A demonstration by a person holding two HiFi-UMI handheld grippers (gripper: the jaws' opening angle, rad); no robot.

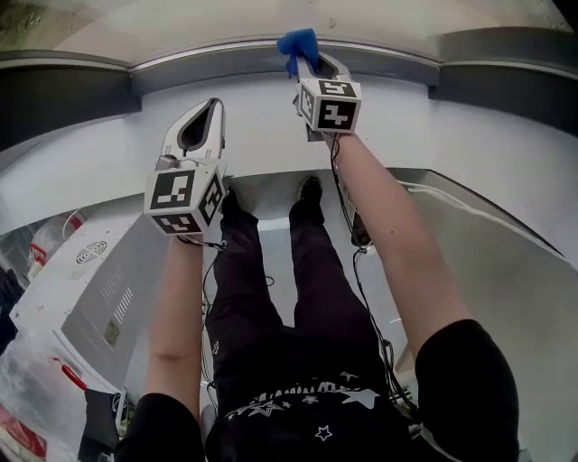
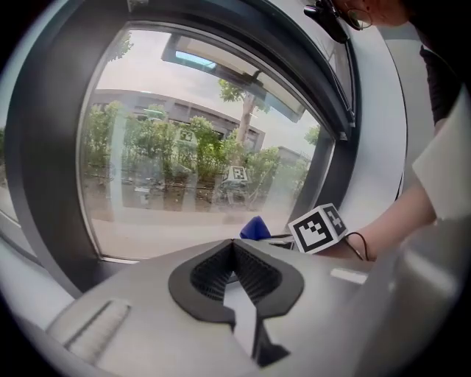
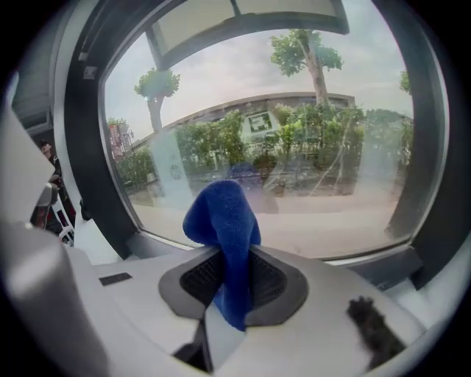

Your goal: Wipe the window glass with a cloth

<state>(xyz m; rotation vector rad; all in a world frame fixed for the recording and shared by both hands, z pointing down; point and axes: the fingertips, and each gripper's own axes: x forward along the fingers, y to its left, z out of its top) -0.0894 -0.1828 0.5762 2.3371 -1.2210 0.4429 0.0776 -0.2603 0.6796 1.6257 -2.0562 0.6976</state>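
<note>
- Head view, looking steeply down: two bare forearms reach forward toward a window glass (image 1: 271, 20) at the top edge, set in a dark frame (image 1: 63, 95) above a white wall.
- The left gripper (image 1: 214, 103) is held lower, short of the frame. Its marker cube faces the camera.
- The right gripper (image 1: 310, 61) reaches further up, and a blue cloth (image 1: 298, 42) bunches at its tip, right at the lower edge of the frame. Whether the cloth touches the glass cannot be told.
- Below the arms are the person's dark trousers and black shoes (image 1: 310, 189) on a pale floor, and a white appliance (image 1: 86, 284) stands at the left.
- Left gripper view: the two ribbed jaws meet at their tips with nothing between them. Beyond them is the glass, with trees and a building outside — the cloth and the right gripper's marker cube show low at the right.
- Right gripper view: the jaws are closed on the cloth, which hangs down between the pads and stands up in a rounded fold above them, in front of the lower part of the glass.
</note>
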